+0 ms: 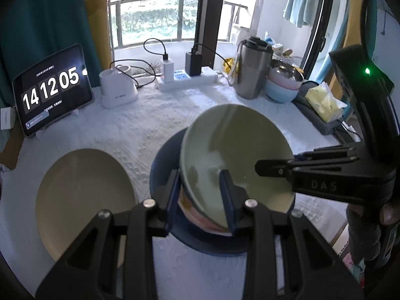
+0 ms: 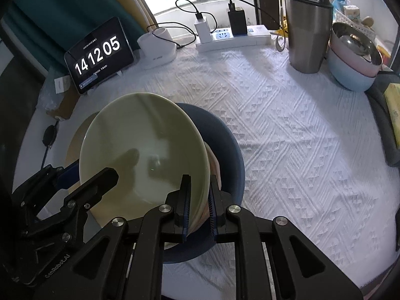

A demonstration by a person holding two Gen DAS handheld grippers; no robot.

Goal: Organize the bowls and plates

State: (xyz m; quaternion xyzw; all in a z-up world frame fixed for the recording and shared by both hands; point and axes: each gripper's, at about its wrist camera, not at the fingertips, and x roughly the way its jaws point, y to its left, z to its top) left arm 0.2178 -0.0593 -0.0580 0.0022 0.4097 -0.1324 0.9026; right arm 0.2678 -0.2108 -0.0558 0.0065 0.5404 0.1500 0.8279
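A pale green bowl (image 1: 235, 150) with a pink and orange outer side hangs tilted over a dark blue plate (image 1: 162, 165) on the white tablecloth. My left gripper (image 1: 201, 195) is shut on the bowl's near rim. My right gripper (image 2: 200, 200) is shut on the opposite rim of the same bowl (image 2: 140, 145), above the blue plate (image 2: 225, 135). The right gripper also shows in the left wrist view (image 1: 272, 167), and the left gripper in the right wrist view (image 2: 87, 172). A beige plate (image 1: 82, 205) lies flat to the left of the blue plate.
At the back stand a tablet clock (image 1: 50, 87), a white holder (image 1: 117, 87), a power strip (image 1: 187, 77), a steel tumbler (image 1: 252, 67) and stacked pastel bowls with a steel bowl on top (image 1: 282, 85). A tissue pack (image 1: 325, 102) lies at the right edge.
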